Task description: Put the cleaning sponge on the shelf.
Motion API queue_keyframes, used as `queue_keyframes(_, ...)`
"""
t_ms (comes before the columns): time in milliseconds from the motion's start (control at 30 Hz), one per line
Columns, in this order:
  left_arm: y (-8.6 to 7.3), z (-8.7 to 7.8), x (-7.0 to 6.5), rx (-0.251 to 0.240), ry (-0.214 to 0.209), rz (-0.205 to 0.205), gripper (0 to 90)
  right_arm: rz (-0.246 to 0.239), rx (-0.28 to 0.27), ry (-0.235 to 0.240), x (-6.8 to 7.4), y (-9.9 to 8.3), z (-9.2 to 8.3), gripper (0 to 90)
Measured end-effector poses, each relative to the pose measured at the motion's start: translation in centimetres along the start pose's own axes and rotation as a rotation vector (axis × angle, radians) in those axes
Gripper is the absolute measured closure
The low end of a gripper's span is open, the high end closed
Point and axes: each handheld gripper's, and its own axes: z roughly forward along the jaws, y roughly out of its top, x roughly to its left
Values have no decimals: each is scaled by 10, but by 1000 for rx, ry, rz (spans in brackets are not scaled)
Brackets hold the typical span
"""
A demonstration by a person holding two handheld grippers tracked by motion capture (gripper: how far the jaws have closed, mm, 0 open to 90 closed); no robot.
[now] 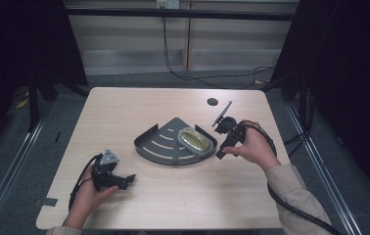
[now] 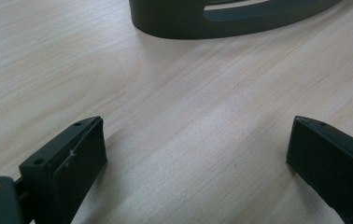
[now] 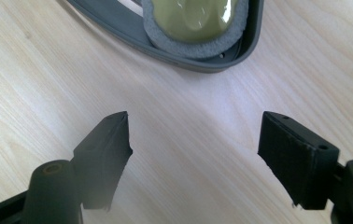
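High view: pale wood-grain table (image 1: 173,200) carries a dark grey fan-shaped plastic tray (image 1: 161,144) with curved slots, near the table's middle. An olive-green glossy oval sponge with a grey foam rim (image 1: 194,140) lies in the tray at its right end, against the raised wall. A small dark round hole (image 1: 212,102) sits in the tabletop farther back, well apart from the tray.

Right gripper (image 1: 222,151) is held in the person's right hand (image 1: 254,147), just beside the tray's right end, tips pointing toward it, not touching. Right gripper view: the two black jaws stand wide apart over bare wood, nothing between them (image 3: 195,140); the tray corner (image 3: 212,63) and the sponge (image 3: 195,21) lie just ahead of the tips.

Left gripper (image 1: 128,179) is in the left hand (image 1: 90,193) at the near left of the table, near the tray's curved front but apart from it. Left gripper view: jaws wide open, empty (image 2: 195,144), close above the wood; the tray's curved slotted wall (image 2: 184,21) is ahead at the top of that view.

Black cable (image 1: 290,208) trails from the right gripper past the sleeve.
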Motion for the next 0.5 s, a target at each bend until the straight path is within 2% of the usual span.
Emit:
queue_keyframes(267, 0, 0, 0, 1, 0, 1, 42, 34, -19, 7, -5, -13, 0, 243)
queue_keyframes(500, 0, 0, 0, 1, 0, 2, 42, 31, -18, 4, -5, -21, 2, 243)
